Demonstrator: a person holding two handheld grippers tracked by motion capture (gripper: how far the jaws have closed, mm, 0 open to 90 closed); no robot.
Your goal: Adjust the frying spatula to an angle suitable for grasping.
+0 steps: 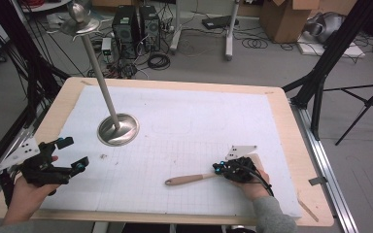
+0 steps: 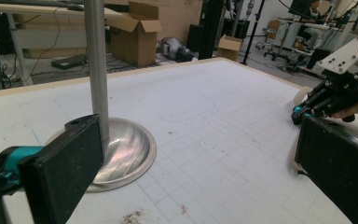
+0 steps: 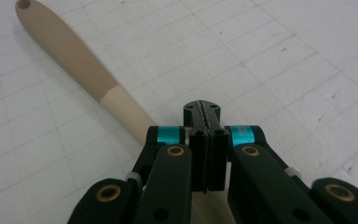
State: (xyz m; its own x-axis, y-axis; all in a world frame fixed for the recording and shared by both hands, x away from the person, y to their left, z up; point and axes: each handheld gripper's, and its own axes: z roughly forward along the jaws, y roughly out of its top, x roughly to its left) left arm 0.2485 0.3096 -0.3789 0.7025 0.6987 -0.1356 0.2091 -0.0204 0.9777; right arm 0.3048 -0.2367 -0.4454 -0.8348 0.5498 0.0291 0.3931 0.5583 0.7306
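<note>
A wooden utensil handle (image 1: 187,179) lies on the white gridded mat (image 1: 199,121), pointing left. Its other end runs under my right gripper (image 1: 217,168). In the right gripper view the handle (image 3: 70,60) passes below and to the left of my right gripper (image 3: 204,112), whose jaws are pressed together with nothing visible between them. My left gripper (image 1: 74,154) hovers open at the table's left edge. A metal stand stands on the mat, with a round base (image 1: 118,129) and a tall pole (image 1: 99,73). In the left gripper view the base (image 2: 126,154) lies just beyond my open left gripper (image 2: 196,172).
The wooden table edge (image 1: 301,145) frames the mat. A small dark smudge (image 1: 103,156) marks the mat near the stand. Tripod legs, cables and cardboard boxes stand on the floor behind and to the right.
</note>
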